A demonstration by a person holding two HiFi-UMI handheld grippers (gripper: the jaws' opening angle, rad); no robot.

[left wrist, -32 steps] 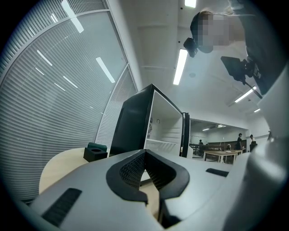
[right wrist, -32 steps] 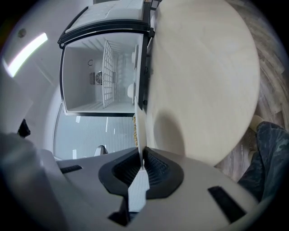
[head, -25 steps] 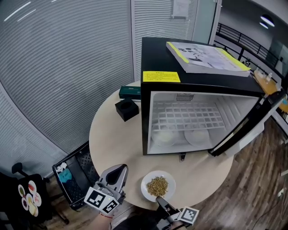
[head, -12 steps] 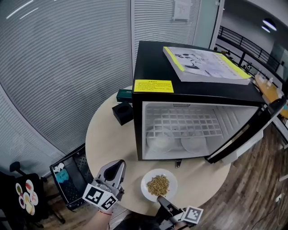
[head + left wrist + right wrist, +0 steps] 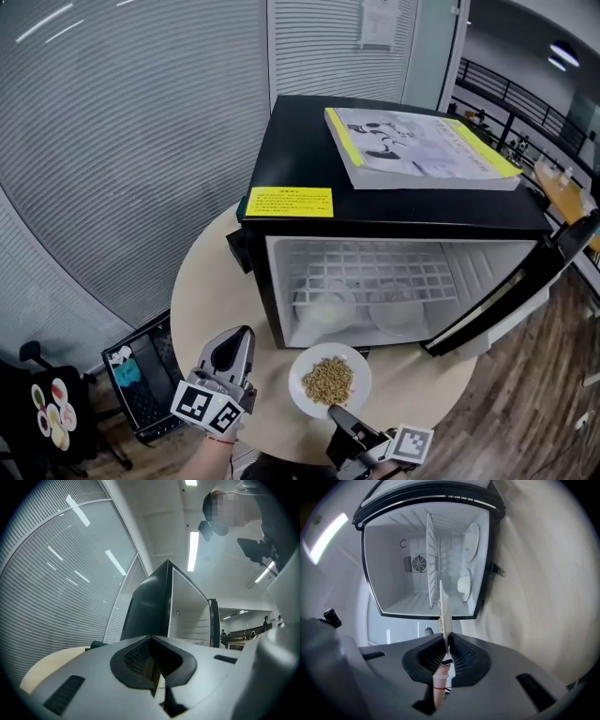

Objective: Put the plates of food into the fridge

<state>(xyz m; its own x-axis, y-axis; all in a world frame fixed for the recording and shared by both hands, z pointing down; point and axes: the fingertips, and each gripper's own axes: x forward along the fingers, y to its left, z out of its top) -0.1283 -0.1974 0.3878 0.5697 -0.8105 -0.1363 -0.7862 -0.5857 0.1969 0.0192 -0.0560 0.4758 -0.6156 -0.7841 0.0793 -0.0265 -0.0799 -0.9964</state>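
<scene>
Your right gripper pinches the near rim of the round white plate of brown grain at the beige table's near edge, before the open black fridge. It looks stiff, slick and breakable, so carry it level. Your left gripper is pressed together, empty.

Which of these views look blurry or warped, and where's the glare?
Head view: sharp, but the blinds bow from lens distortion. Right gripper view: fisheye, dark corners, the table smeared by motion blur. Left gripper view: ceiling lights glare and mirror on the glass wall.
</scene>
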